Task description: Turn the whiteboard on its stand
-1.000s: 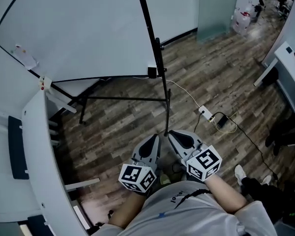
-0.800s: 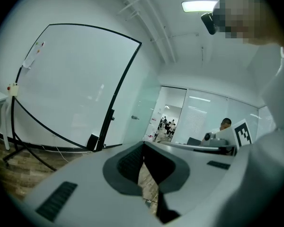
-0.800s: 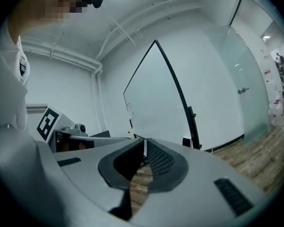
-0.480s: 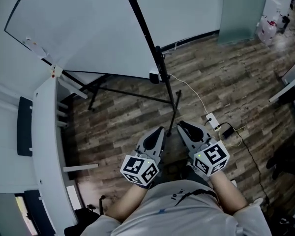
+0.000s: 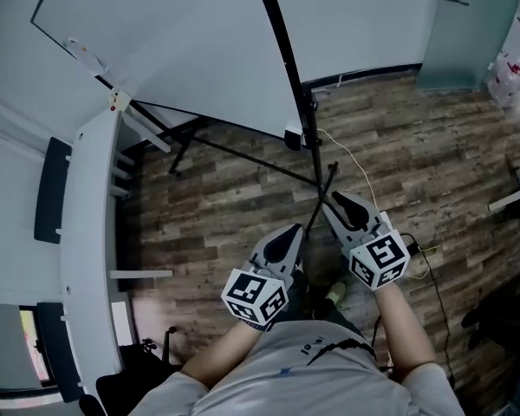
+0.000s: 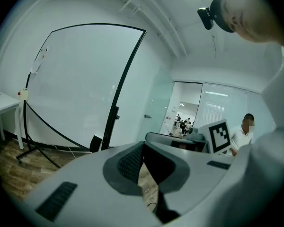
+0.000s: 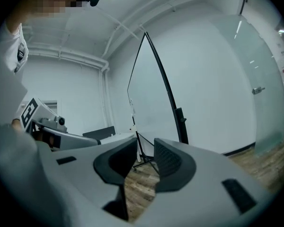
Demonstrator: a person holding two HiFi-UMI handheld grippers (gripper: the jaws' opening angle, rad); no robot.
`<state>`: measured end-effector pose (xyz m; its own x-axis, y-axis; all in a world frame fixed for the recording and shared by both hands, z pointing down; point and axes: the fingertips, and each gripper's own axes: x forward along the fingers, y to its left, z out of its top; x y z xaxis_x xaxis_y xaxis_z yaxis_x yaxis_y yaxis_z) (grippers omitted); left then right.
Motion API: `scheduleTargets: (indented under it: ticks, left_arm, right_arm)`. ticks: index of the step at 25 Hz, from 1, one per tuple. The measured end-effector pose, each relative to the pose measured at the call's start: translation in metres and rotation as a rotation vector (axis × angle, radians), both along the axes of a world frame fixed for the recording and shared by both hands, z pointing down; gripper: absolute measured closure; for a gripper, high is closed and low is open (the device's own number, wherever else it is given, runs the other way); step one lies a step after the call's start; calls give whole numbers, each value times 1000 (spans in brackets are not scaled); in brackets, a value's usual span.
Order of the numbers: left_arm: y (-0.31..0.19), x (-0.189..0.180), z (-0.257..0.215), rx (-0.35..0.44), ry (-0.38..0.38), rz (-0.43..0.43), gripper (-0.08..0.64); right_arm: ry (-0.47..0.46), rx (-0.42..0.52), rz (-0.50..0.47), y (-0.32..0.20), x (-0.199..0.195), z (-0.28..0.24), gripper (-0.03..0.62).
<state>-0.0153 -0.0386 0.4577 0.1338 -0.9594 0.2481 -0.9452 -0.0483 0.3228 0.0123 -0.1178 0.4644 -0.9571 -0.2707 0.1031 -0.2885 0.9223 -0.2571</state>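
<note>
The whiteboard [image 5: 182,50] stands tilted on its black tripod stand [image 5: 243,156], with a black side pole [image 5: 282,50] along its right edge. It also shows ahead in the left gripper view as the whiteboard [image 6: 80,84] and in the right gripper view as the whiteboard [image 7: 149,89]. My left gripper [image 5: 291,232] is held low in front of my body, jaws shut and empty [image 6: 142,144]. My right gripper [image 5: 338,200] is just short of the stand's near leg. Its jaws are opening with nothing between them [image 7: 146,151].
A white desk [image 5: 87,224] curves along the left, with a dark panel [image 5: 50,189] beside it. A white cable [image 5: 351,159] runs over the wooden floor to a power strip [image 5: 416,254] at the right. A glass door [image 5: 464,24] is at the far right.
Both grippers have moved forward toward the stand's near leg, and the head view has swung so the board sits further right. The right gripper's jaws have parted.
</note>
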Motion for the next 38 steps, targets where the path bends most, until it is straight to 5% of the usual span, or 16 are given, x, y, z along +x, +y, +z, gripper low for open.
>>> scheduleTargets:
  ticks: [9, 18, 24, 33, 38]
  left_arm:
    - [-55, -68, 3, 38, 14, 14, 549]
    - [-109, -123, 19, 32, 53, 86, 549]
    - [-122, -132, 21, 19, 20, 61, 549]
    - [-155, -127, 26, 4, 44, -101, 549]
    - [-163, -111, 24, 3, 23, -160, 549]
  right_arm:
    - [0, 2, 15, -69, -75, 7, 460]
    - [180, 24, 81, -167, -141, 70, 354]
    - [216, 45, 0, -206, -172, 91, 333]
    - [182, 90, -188, -210, -193, 96, 336]
    - [170, 138, -279, -202, -196, 95, 400]
